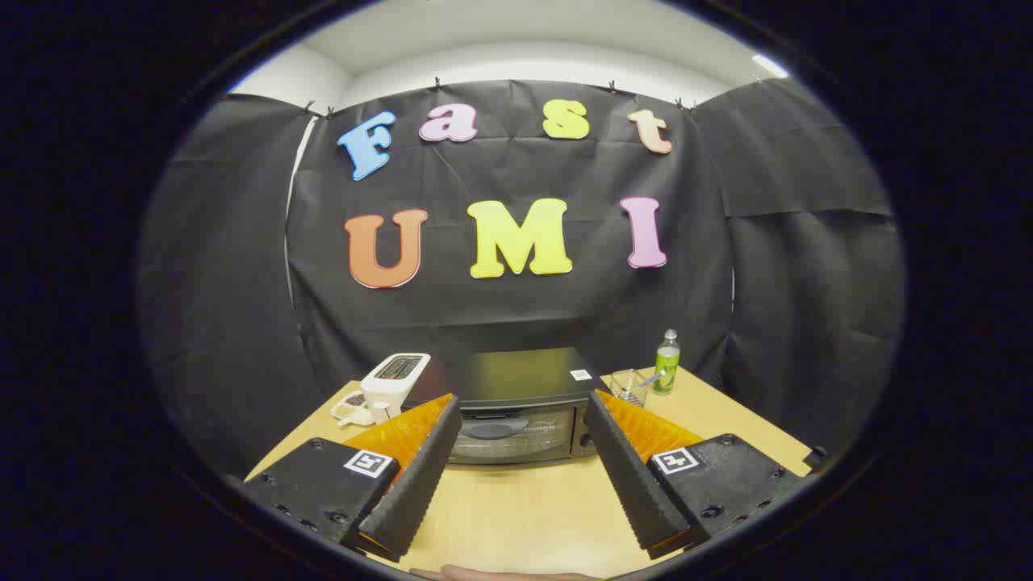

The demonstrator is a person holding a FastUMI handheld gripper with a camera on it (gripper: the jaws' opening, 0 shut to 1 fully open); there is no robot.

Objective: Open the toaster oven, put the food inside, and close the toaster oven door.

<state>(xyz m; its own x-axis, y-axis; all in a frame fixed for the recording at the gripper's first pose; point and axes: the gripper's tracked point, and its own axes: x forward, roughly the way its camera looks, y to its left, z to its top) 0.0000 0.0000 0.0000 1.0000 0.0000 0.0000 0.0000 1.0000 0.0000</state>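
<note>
Black cloth is hung as the wall behind a light wooden table (pixel 524 508), with a strip of white room wall and ceiling seen above it. At the near end of the table, the gripper (pixel 520 403) is held above the bare wood with its two ribbed black fingers (pixel 416 476) spread wide apart, and nothing is gripped or touched by them. Orange panels are seen on the outer side of each finger, and a square black-and-white marker is carried on each black finger base. Framed between the fingertips and just beyond them, the toaster oven (pixel 516 403) is set on the table with its back toward the cloth; its glass door is seen shut, and a small white sticker is fixed on the right part of its black top. Whether food lies behind the glass cannot be told. To the left of the oven, a white pop-up toaster (pixel 393 381) is placed, with a small white item lying against its left side. To the right of the oven, a clear glass (pixel 629 386) with a utensil leaning in it is stood, and a green bottle (pixel 667 362) with a white cap is stood upright just beside it. At the nearest table edge, a sliver of a hand (pixel 500 574) is glimpsed.
</note>
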